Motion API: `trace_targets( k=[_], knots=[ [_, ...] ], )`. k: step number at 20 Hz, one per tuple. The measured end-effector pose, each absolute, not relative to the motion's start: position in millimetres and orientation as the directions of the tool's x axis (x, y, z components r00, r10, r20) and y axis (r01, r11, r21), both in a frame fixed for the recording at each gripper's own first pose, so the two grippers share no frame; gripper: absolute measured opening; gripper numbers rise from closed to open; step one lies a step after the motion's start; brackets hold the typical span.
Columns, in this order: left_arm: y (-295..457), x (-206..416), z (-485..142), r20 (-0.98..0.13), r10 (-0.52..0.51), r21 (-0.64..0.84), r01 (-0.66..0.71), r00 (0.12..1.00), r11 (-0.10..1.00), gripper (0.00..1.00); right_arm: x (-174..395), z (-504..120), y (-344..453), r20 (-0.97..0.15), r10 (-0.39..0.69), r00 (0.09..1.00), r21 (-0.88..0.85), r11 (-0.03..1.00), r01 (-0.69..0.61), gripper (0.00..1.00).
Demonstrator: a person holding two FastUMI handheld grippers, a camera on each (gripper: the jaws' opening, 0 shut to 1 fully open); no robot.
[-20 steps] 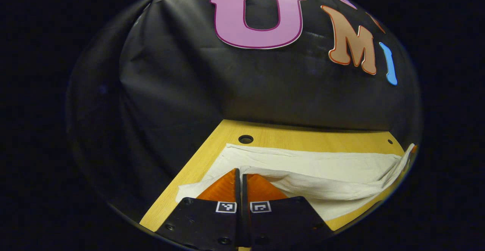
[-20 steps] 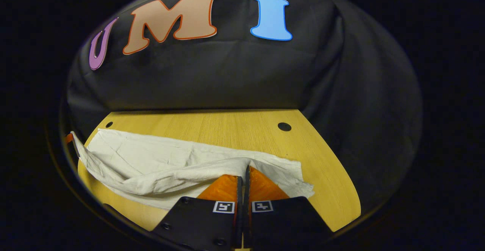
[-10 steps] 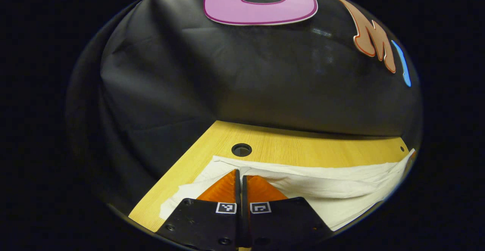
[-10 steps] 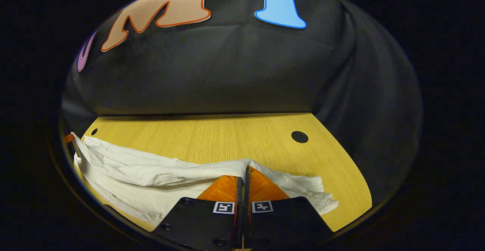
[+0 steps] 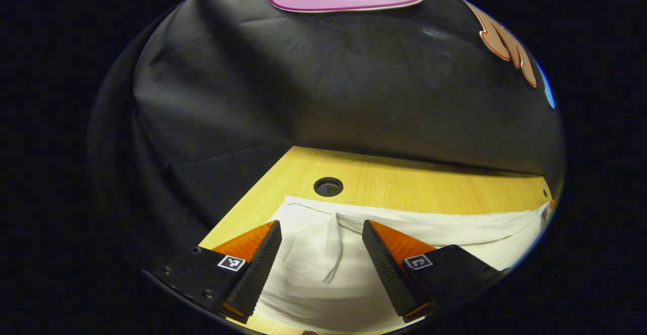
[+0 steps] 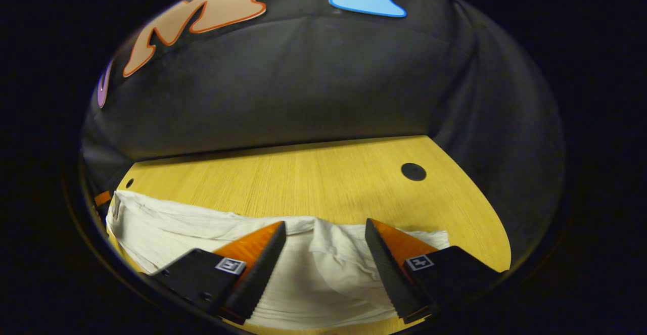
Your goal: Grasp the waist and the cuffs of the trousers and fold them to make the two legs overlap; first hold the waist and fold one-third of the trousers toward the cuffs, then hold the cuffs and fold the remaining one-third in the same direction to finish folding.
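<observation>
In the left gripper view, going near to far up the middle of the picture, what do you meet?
The left tongs, open, → white trousers lying between the fingers → bare wooden table with its round hole → black cloth wall.

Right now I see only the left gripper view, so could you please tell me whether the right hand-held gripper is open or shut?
Observer: Open. The right hand-held gripper is spread over the white trousers.
Operator: Thank you. Is cloth clamped between its fingers?
Observer: No. A loose wrinkle lies in the gap, and the fingers do not clamp it.
Operator: Where do the trousers end on that side?
Observer: On the wooden table, short of a round hole.
</observation>
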State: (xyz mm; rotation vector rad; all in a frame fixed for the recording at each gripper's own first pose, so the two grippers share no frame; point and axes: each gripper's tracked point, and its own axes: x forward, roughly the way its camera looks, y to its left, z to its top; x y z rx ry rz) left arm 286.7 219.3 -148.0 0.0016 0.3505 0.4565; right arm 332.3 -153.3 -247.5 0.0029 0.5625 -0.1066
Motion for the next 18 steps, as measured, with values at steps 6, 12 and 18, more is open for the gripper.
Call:
trace_targets(
  k=[6,12,18],
  knots=[
    [204.3,277.1,-119.0,-0.289,0.388,0.001,-0.405,0.875,0.914,0.95,297.1,-192.8,-187.9,-0.469,-0.132,0.873,0.009,0.988,0.155,0.96],
    [195.1,271.2,-98.4,-0.277,0.340,-0.029,-0.362,0.898,0.932,0.96,239.3,-189.4,-253.4,-0.493,-0.195,0.848,-0.011,0.976,0.218,0.93],
    [191.3,272.2,-96.9,-0.288,0.337,-0.015,-0.356,0.897,0.934,0.96,196.4,-235.0,-294.7,-0.573,-0.229,0.787,0.005,0.959,0.283,0.93]
  ],
)
